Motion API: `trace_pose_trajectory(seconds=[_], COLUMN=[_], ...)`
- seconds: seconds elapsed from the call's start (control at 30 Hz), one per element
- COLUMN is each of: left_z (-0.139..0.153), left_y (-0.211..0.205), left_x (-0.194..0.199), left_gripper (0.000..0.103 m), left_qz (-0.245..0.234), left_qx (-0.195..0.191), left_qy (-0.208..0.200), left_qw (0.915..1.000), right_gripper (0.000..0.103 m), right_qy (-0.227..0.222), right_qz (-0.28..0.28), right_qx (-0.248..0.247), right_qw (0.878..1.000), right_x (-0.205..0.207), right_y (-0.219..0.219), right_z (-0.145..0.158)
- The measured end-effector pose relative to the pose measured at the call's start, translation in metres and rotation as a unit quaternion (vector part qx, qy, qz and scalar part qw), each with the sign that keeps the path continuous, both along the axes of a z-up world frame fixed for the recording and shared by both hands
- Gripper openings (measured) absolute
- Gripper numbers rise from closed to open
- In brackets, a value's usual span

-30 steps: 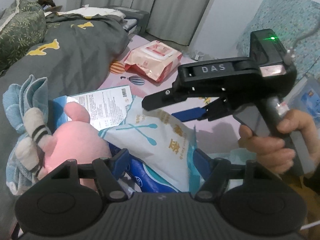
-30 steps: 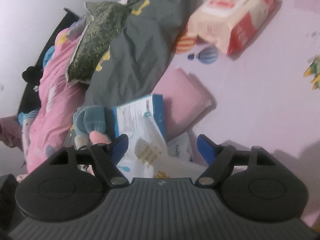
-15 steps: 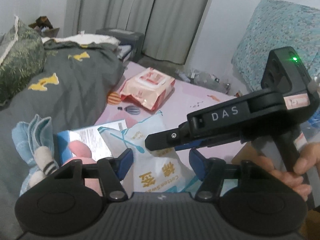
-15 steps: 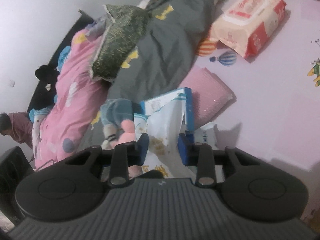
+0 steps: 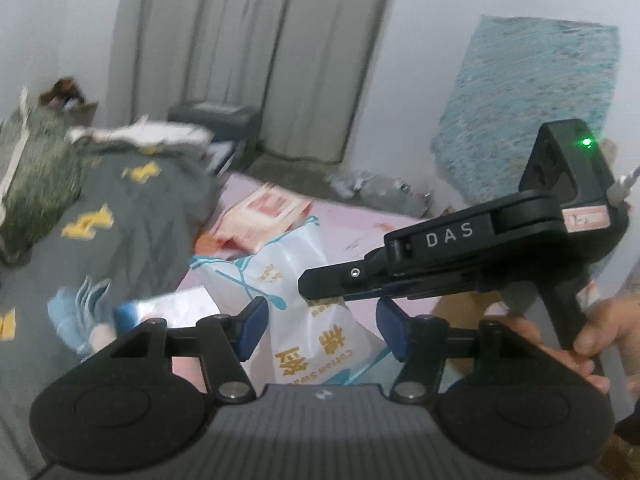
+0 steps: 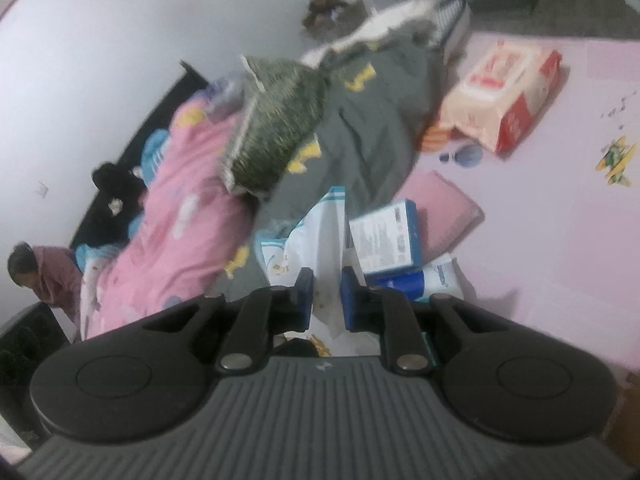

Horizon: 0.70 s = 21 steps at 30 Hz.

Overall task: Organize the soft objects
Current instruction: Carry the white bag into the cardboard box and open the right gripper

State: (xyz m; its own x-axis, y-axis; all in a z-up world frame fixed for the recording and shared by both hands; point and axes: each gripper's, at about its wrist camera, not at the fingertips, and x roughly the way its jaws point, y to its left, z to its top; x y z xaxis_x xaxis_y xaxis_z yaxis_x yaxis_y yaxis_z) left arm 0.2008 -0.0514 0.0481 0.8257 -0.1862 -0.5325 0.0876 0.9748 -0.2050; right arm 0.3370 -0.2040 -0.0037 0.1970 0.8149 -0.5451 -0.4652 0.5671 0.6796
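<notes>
A white cotton-swab bag (image 5: 296,300) with teal print hangs lifted above the pink mat. My right gripper (image 6: 326,300) is shut on the bag (image 6: 324,236), pinching its edge; it shows from the side in the left wrist view (image 5: 316,282). My left gripper (image 5: 318,330) is open, its blue pads either side of the bag's lower part without closing on it. A plush toy with blue fabric (image 5: 82,312) lies at the left on the grey quilt (image 5: 132,216).
A blue and white packet (image 6: 386,236), a second packet (image 6: 420,282) and a folded pink cloth (image 6: 448,212) lie on the pink mat (image 6: 560,240). A red and cream wipes pack (image 6: 506,96) lies farther off. A green pillow (image 6: 276,128) rests on the bedding.
My right gripper closed on the white bag and lifted it off the pile. Both grippers rose, so the toy and packets now sit lower and farther away.
</notes>
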Motion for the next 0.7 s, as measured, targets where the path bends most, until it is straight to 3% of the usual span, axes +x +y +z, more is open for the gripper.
trace_pose_trajectory(seconds=[0.17, 0.37, 0.53, 0.7], left_z=[0.028, 0.043, 0.032, 0.005], left_y=[-0.046, -0.121, -0.182, -0.197], left_x=[-0.008, 0.002, 0.025, 0.047], left_gripper=[0.062, 0.061, 0.062, 0.062], left_qz=[-0.052, -0.144, -0.213, -0.203], left_qx=[0.012, 0.005, 0.009, 0.018], left_qy=[-0.036, -0.04, -0.018, 0.011], left_qw=[0.9979, 0.9887, 0.9769, 0.9789], right_gripper=[0.014, 0.014, 0.013, 0.013], right_qy=[-0.031, -0.051, -0.032, 0.01], right_qz=[-0.042, -0.13, -0.209, -0.264], right_qx=[0.024, 0.038, 0.044, 0.014], right_qw=[0.998, 0.989, 0.976, 0.964], right_x=[-0.023, -0.054, -0.073, -0.065], right_y=[-0.054, -0.158, -0.239, -0.288], right_z=[0.035, 0.056, 0.036, -0.011])
